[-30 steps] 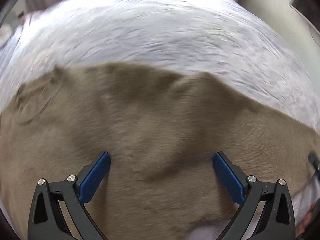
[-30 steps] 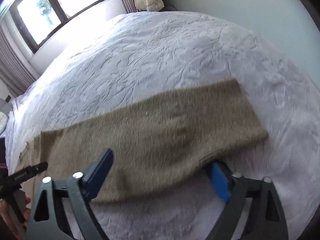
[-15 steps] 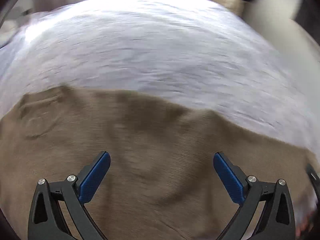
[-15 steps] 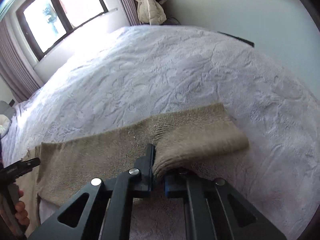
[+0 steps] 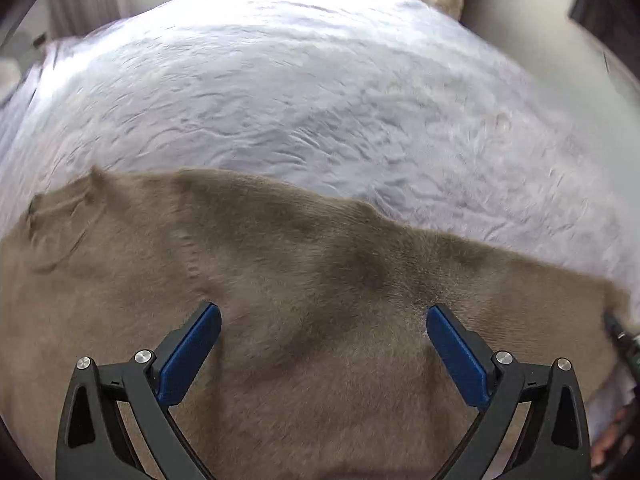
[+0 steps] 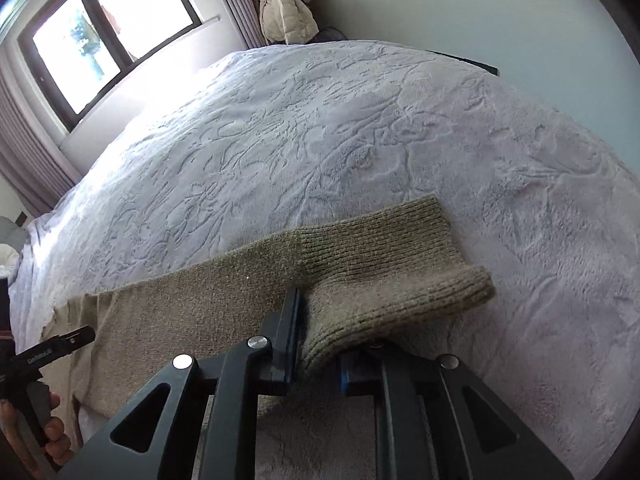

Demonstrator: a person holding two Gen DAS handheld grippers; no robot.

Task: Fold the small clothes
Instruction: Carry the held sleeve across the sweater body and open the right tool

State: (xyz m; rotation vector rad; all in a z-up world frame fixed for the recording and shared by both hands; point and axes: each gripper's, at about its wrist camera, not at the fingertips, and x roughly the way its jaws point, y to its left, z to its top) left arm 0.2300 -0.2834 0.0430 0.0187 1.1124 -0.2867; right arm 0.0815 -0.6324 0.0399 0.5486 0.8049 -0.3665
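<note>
Daylight from a window (image 6: 92, 40) in the far left corner of the room falls across a bed covered by a white textured bedspread (image 6: 320, 128), with a pile of pale clothing (image 6: 286, 12) heaped beyond the bed's far edge. A tan knitted garment (image 6: 192, 300) lies stretched along the near edge of the bed, running from its left side toward the middle.

The right gripper (image 6: 320, 356) has its fingers (image 6: 290, 332) pinched on the garment's ribbed end, which bunches and rises in a fold between them while the free ribbed cuff (image 6: 400, 248) droops over to the right onto the bedspread. These fingers are easing apart a little, yet the knit is clamped between them.

The left gripper (image 5: 322, 344) hangs above the garment (image 5: 320, 280) with its blue-padded fingers (image 5: 188, 356) spread wide; the cloth lies flat beneath them and neither pad presses on it. In the right wrist view the left gripper's black tip (image 6: 60, 346) shows at the garment's left end, held by a hand (image 6: 36, 436) at the frame's lower left corner.
</note>
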